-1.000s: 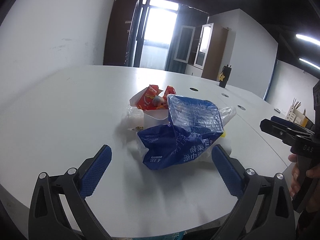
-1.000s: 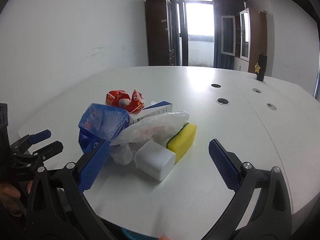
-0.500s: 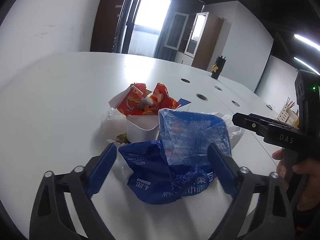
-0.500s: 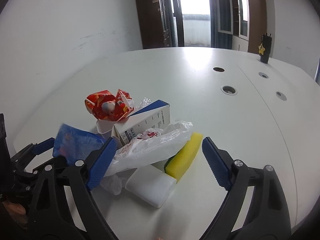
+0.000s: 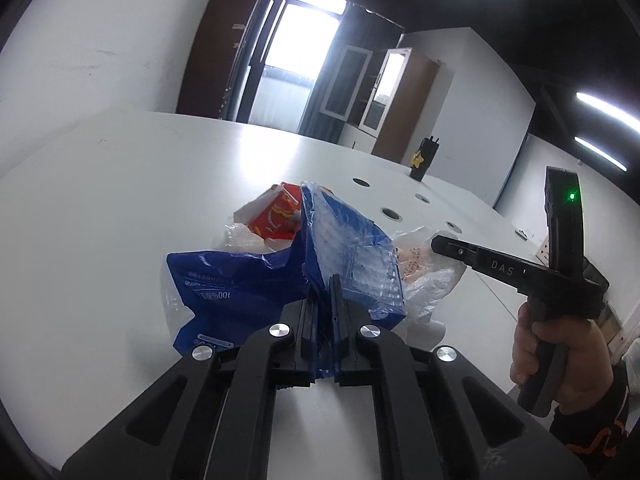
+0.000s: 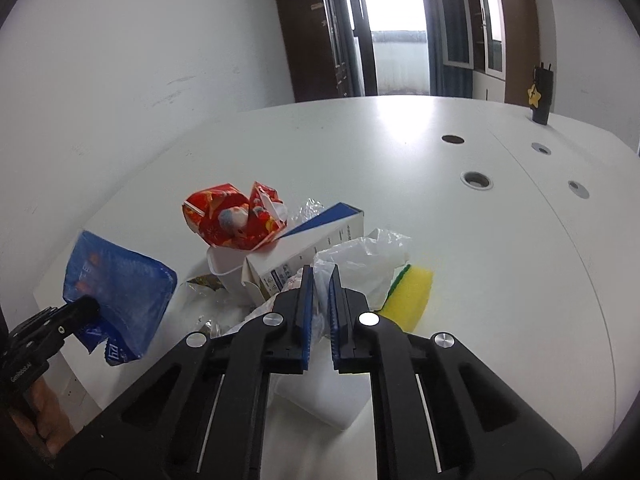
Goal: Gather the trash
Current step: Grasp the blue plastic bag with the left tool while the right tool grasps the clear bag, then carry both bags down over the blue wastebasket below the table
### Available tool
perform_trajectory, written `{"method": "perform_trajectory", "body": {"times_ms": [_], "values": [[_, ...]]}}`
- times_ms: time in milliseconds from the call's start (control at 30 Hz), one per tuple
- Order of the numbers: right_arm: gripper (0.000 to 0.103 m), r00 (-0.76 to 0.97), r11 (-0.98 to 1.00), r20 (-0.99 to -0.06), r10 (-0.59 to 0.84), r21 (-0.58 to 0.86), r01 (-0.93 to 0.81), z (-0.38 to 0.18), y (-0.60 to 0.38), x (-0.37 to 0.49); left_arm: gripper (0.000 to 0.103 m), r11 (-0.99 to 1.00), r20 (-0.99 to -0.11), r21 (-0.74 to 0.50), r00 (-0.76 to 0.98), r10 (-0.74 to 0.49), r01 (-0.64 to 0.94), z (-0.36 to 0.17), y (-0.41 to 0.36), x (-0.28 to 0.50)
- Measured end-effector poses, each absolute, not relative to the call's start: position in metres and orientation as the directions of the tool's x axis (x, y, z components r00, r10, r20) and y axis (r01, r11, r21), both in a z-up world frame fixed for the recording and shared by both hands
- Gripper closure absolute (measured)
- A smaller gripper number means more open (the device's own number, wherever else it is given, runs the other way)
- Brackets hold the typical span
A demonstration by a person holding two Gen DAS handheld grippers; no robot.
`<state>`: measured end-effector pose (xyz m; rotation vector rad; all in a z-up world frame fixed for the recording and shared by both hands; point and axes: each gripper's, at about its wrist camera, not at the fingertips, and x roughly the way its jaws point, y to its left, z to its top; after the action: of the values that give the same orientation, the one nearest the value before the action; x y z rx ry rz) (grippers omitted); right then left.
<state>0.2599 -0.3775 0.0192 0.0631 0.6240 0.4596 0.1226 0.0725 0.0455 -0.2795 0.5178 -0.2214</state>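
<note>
Left gripper (image 5: 325, 292): its jaws have just been closing and now pinch the blue bag (image 5: 256, 276); blue film shows squeezed in the narrow slot between the two pads.
Blue bag: crumpled plastic with white print, spreading to the left of the left fingers and standing up just beyond their tips; its clear-fronted blue panel rises to the right of them. In the right wrist view it hangs from the black fingertips at the far left (image 6: 116, 300).
Right gripper (image 6: 320, 280): its jaws have just been closing and now grip the white bag (image 6: 360, 260); thin white plastic is caught between the blue pads, and the gap left is narrow.
White bag: bunched just past the right fingertips and spilling to their right, over the sponge's edge.
Sponge (image 6: 408, 296): yellow with a green edge, just right of the right fingers, flat on the table.
Carton (image 6: 308, 248): white and blue, lying just beyond and left of the right fingertips, its end open.
Red wrapper (image 6: 236, 220): crumpled, beyond the carton, resting on a white tub (image 6: 224, 268).
White block (image 6: 320, 404): under the right gripper's body, partly hidden.
Table (image 6: 480, 260): white, with round cable holes well beyond and right of the fingers.
Person's hand (image 5: 560, 360): around the right gripper's handle, to the right of the left fingers.
</note>
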Motion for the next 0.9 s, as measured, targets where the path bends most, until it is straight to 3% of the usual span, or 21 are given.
{"method": "perform_trajectory", "body": {"times_ms": [500,900], "values": [[0.098,0.805,0.878,-0.363,0.47,0.098,-0.468,0.073,-0.386,0.167,0.099,0.954,-0.385,-0.292,0.904,-0.185,0.07,0.053,0.079,0.05],[0.098,0.782,0.847,-0.334,0.527,0.129,-0.516,0.043,-0.412,0.051,0.099,0.94,-0.354,-0.313,0.901,-0.25,0.137,0.043,0.063,-0.016]]}}
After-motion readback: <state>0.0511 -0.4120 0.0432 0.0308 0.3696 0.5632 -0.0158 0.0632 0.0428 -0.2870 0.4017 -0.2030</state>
